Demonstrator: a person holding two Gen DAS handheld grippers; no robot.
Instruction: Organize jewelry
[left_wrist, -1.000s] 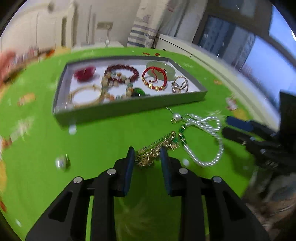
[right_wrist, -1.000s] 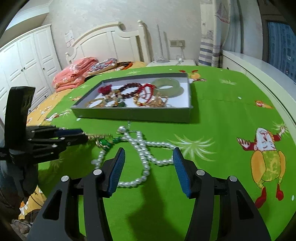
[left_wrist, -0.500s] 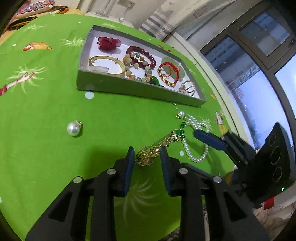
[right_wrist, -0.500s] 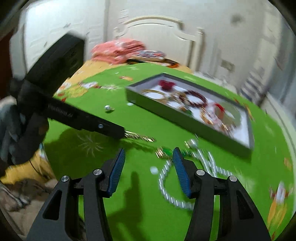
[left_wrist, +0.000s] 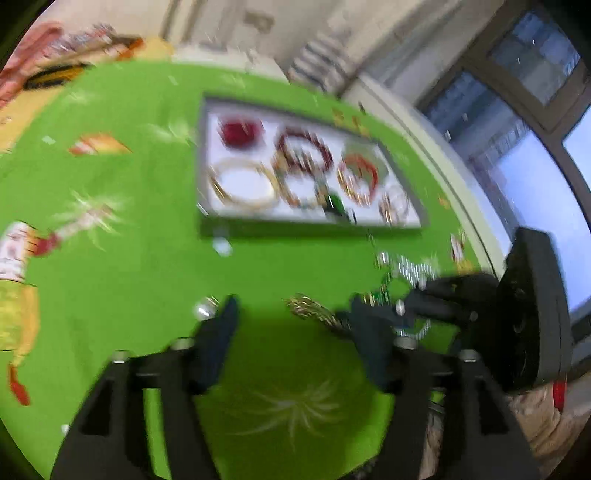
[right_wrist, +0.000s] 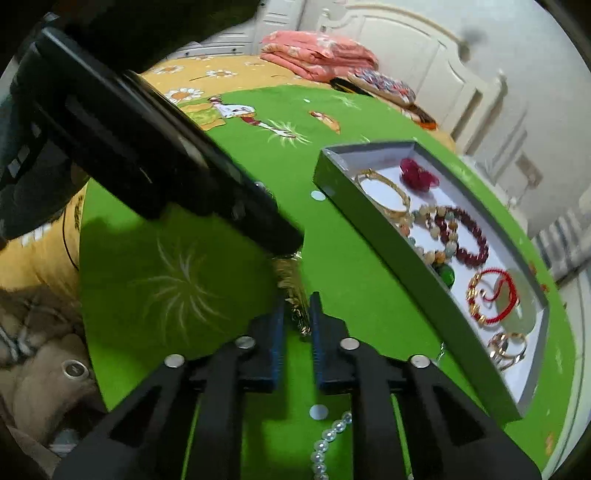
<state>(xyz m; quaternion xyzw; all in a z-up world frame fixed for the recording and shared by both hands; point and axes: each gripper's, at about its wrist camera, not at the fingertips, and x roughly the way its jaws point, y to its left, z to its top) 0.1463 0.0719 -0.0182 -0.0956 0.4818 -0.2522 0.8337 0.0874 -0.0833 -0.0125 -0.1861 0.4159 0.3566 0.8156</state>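
gold brooch (right_wrist: 291, 295) | long axis runs away from right tongs (right_wrist: 296, 312) | clamped

Right tool (right_wrist: 296, 314) jaws just closing, pinching gold brooch (right_wrist: 291, 291); left tool (right_wrist: 273, 232) at brooch's far end.

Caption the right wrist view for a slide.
Right gripper shut on the gold brooch beside the gray jewelry tray, left gripper at its far end.
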